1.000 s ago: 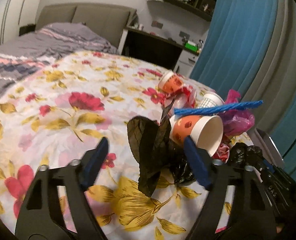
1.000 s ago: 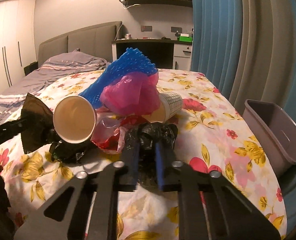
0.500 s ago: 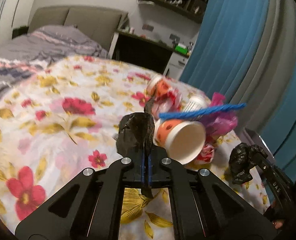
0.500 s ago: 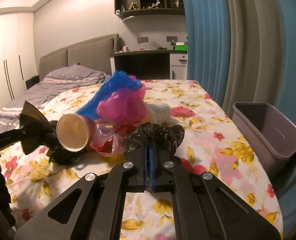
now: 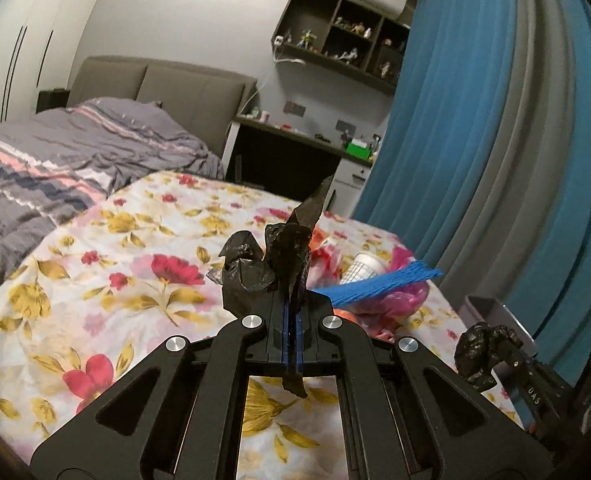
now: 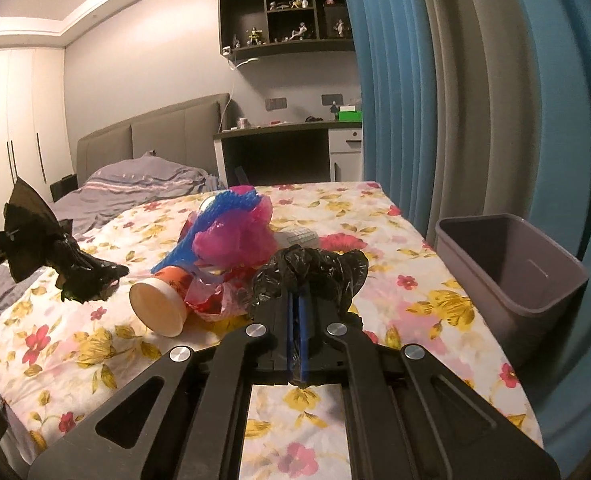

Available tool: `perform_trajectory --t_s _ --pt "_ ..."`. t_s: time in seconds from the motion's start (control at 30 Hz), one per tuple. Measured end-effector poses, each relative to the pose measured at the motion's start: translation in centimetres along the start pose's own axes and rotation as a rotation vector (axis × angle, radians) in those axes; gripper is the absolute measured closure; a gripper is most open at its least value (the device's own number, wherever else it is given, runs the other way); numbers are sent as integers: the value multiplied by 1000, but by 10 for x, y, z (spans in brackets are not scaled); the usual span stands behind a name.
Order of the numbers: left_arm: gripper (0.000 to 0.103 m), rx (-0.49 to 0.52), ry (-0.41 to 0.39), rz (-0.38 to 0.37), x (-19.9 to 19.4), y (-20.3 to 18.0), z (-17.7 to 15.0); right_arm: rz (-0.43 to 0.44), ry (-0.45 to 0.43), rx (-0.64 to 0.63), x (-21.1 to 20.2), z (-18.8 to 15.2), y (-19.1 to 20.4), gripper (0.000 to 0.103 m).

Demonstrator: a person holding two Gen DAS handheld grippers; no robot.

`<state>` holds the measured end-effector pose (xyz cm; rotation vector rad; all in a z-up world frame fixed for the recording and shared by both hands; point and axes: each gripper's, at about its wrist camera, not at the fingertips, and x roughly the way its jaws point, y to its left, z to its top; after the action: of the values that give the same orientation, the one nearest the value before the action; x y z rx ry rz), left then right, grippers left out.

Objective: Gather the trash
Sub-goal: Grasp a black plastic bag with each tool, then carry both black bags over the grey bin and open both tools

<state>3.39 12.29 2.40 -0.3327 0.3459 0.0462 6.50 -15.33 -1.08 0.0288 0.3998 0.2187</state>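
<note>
Home bedroom: bed (image 5: pixel 95 160) w/ headboard (image 6: pixel 155 140) (figurine shelf (image 6: pixel 291 20) above).

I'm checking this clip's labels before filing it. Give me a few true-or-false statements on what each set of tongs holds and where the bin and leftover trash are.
1. The left tongs are shut on a black bag. True.
2. The right tongs are open and hold nothing. False: they are shut on another black bag.
3. The bin stands at the bed's right edge. True.
4. The paper cup stands upright. False: it lies on its side, mouth toward the camera.
5. The pink bag is in the bin. False: it lies on the bed.
</note>
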Motion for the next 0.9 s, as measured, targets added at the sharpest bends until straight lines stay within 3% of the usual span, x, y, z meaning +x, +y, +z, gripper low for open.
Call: perform_trajectory --t_s 0.43,0.9 --pt "102 57 -39 -80 -16 -41 4 -11 -53 29 -27 5 -19 100" --pt "102 167 1 -257 10 -125 -2 -84 -101 61 -42 13 -59 100"
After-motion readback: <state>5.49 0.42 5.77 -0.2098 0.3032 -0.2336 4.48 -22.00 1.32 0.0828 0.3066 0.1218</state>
